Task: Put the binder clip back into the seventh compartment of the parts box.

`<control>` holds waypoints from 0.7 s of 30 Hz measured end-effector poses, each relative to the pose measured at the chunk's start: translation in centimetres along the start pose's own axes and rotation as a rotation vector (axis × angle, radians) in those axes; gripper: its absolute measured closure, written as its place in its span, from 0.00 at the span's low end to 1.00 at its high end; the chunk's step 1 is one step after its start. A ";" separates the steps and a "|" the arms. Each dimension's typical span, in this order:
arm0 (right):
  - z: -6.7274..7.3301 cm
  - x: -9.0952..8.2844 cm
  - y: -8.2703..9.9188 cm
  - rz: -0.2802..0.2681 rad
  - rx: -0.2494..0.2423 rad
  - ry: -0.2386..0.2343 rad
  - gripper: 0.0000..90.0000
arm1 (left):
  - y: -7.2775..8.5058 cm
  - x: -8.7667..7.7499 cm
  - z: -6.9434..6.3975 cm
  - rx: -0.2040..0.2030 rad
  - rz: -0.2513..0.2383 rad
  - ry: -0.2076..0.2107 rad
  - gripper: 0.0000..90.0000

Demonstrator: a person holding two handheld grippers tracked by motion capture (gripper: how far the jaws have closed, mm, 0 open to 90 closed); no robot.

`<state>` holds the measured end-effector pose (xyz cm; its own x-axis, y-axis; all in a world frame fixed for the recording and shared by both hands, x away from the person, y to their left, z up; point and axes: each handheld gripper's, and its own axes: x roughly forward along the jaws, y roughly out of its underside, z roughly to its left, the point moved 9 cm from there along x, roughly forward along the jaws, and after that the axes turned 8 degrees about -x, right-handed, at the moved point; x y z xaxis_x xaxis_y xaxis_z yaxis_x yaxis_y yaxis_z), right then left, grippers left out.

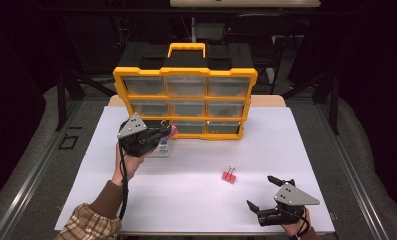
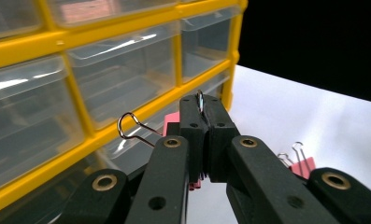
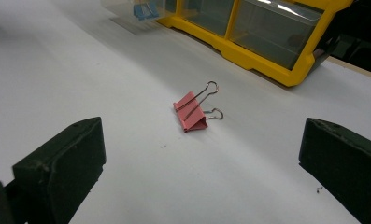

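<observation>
- High view: the left tongs (image 1: 162, 132) are held by the organizer (image 1: 186, 102), above a pulled-out drawer (image 1: 158, 149); a second clip (image 1: 229, 176) lies on the table (image 1: 286, 150), nearer the right tongs (image 1: 266, 192).
- Left gripper view: a pink clip (image 2: 171, 123) is clenched by one wire handle.
- Right gripper view: released tongs; the second clip lies dead ahead, handles pointing away.

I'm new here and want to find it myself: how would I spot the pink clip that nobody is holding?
Start at the yellow drawer cabinet standing at the back of the white table. Come toward the near edge, slightly right of the middle: the loose clip lies there alone. The other pink clip is pinched in the left gripper.
</observation>
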<state>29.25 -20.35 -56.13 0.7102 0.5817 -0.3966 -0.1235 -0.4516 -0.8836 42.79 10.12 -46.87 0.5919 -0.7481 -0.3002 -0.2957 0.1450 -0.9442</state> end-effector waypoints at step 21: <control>0.1 0.0 0.0 0.004 0.003 -0.003 0.00 | 0.7 -1.3 3.6 -0.031 0.023 -0.139 0.98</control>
<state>29.23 -20.29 -56.17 0.7080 0.5817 -0.4004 -0.1282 -0.4517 -0.8829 44.51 13.50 -47.58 0.6821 -0.6475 -0.3399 -0.3320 0.1400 -0.9328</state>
